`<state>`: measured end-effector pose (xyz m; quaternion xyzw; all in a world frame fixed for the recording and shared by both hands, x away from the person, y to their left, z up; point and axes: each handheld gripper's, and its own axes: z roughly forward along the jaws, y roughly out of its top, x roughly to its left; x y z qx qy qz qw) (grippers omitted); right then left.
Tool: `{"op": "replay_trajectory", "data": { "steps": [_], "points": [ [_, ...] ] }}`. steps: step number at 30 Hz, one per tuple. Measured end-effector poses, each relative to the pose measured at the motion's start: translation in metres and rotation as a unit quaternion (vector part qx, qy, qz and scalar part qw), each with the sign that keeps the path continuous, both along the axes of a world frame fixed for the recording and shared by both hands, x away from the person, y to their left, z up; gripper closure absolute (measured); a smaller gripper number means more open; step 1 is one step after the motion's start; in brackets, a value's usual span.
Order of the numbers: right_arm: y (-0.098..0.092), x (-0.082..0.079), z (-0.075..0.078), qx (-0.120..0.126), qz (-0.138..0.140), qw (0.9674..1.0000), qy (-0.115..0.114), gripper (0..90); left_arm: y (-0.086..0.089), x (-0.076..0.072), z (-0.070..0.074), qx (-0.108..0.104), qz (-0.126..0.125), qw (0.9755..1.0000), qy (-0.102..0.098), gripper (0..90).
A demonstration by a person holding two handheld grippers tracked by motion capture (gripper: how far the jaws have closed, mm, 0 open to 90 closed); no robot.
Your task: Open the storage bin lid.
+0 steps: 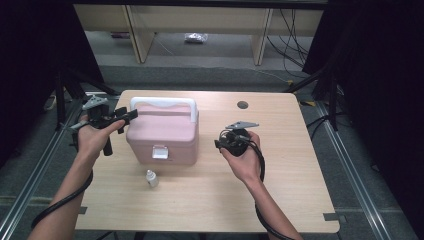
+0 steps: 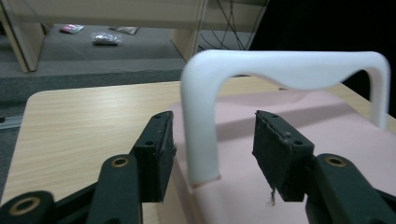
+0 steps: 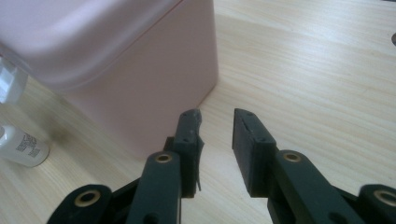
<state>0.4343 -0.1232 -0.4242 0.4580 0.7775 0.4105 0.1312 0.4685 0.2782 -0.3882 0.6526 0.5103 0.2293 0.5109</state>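
Left gripper [image 2: 212, 149]: jaws spread, straddling left leg of white plastic arched handle [image 2: 201, 121], pads not pressing it; likely lined up to take the handle. Handle upright on pale pink plastic lidded box [image 1: 162, 132], mid-counter, left of centre. Right gripper [image 3: 217, 140]: jaws apart, nothing between, hovering low near box's right corner, perhaps ready to steady it. Small white plastic bottle [image 1: 151, 178] lies on light wooden counter [image 1: 280, 165], near side of box. Front latch state unclear.

Wooden table [image 1: 280, 165] bears pink box [image 1: 162, 137], small white bottle [image 1: 151, 178]
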Motion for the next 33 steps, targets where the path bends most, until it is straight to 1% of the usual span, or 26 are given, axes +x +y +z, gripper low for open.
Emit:
{"op": "replay_trajectory", "data": {
  "steps": [2,3,4,6,7,8,9,12,13,14,15,16,17,18,19,20,21,22,24,25,27,29,30,31,32,33],
  "points": [
    [0.002,0.000,0.001,-0.001,0.006,1.0000,-0.002,72.4,-0.001,0.005,-0.002,-0.002,0.005,1.0000,0.006,48.8],
    [0.005,-0.002,0.002,0.002,0.001,0.9999,0.010,72.4,-0.002,0.008,-0.003,-0.001,0.007,0.9999,0.012,49.7],
    [0.005,0.000,0.001,-0.003,0.012,0.9999,-0.005,72.4,-0.003,0.010,-0.004,0.000,0.007,0.9999,0.015,50.2],
    [0.006,-0.001,0.001,-0.001,0.010,0.9999,-0.002,72.4,-0.005,0.013,-0.006,0.001,0.006,0.9998,0.019,50.6],
    [0.006,0.000,0.001,-0.001,0.012,0.9999,-0.005,72.4,-0.006,0.014,-0.006,0.003,0.006,0.9998,0.020,52.1],
    [0.007,-0.002,0.001,0.004,0.005,1.0000,0.002,72.4,-0.006,0.016,-0.007,0.003,0.006,0.9998,0.021,53.7],
    [0.007,-0.003,0.002,-0.004,0.008,1.0000,0.003,72.4,-0.006,0.016,-0.008,0.004,0.008,0.9997,0.021,57.3],
    [0.007,-0.003,0.001,-0.004,0.008,0.9999,0.006,72.4,-0.007,0.018,-0.010,0.010,0.010,0.9996,0.026,61.5],
    [0.006,-0.001,0.000,-0.007,0.020,0.9997,-0.010,72.6,-0.006,0.018,-0.010,0.008,0.008,0.9996,0.027,63.9],
    [0.007,-0.001,0.001,-0.006,0.022,0.9997,-0.010,72.9,-0.007,0.018,-0.011,-0.001,0.005,0.9996,0.028,67.1],
    [0.008,-0.002,0.001,0.000,0.018,0.9998,-0.007,73.3,-0.007,0.017,-0.010,-0.003,0.004,0.9995,0.032,70.9],
    [0.009,-0.002,0.001,-0.002,0.023,0.9997,-0.009,74.1,-0.008,0.017,-0.009,-0.001,0.006,0.9994,0.033,71.9],
    [0.010,-0.003,0.001,0.007,0.021,0.9998,-0.002,75.1,-0.008,0.017,-0.009,-0.001,0.007,0.9993,0.037,72.3],
    [0.011,-0.005,0.003,-0.001,0.018,0.9998,-0.001,76.2,-0.008,0.017,-0.008,-0.003,0.009,0.9991,0.042,72.5],
    [0.013,-0.003,0.003,0.001,0.033,0.9994,-0.009,80.2,-0.008,0.017,-0.007,-0.007,0.011,0.9989,0.046,72.9],
    [0.013,-0.003,0.003,0.001,0.033,0.9994,-0.009,80.2,-0.008,0.017,-0.006,-0.006,0.012,0.9988,0.048,72.9],
    [0.014,-0.005,0.003,0.007,0.027,0.9996,-0.003,81.8,-0.008,0.018,-0.005,-0.005,0.012,0.9986,0.051,72.9],
    [0.016,-0.006,0.004,0.006,0.034,0.9994,-0.005,85.6,-0.008,0.018,-0.004,-0.006,0.011,0.9986,0.051,73.0],
    [0.017,-0.006,0.005,0.001,0.037,0.9993,-0.004,87.6,-0.009,0.020,-0.002,-0.008,0.014,0.9981,0.059,73.0],
    [0.021,-0.008,0.006,0.007,0.043,0.9991,0.005,90.0,-0.008,0.020,-0.001,-0.009,0.015,0.9980,0.061,73.0],
    [0.022,-0.008,0.006,0.010,0.044,0.9990,0.005,90.0,-0.008,0.022,0.001,-0.016,0.015,0.9977,0.065,73.0],
    [0.024,-0.008,0.007,0.006,0.050,0.9987,0.006,90.0,-0.008,0.023,0.004,-0.016,0.016,0.9974,0.068,73.1],
    [0.027,-0.009,0.008,0.009,0.055,0.9984,0.006,90.0,-0.009,0.024,0.005,-0.017,0.017,0.9974,0.067,73.0],
    [0.028,-0.009,0.008,0.008,0.058,0.9983,0.002,90.0,-0.008,0.024,0.007,-0.014,0.017,0.9972,0.071,73.0],
    [0.028,-0.009,0.008,0.008,0.058,0.9983,0.002,90.0,-0.008,0.024,0.008,-0.018,0.019,0.9971,0.072,73.0],
    [0.030,-0.010,0.009,0.018,0.057,0.9982,0.008,90.0,-0.008,0.025,0.008,-0.017,0.015,0.9971,0.072,73.1]
  ]
}}
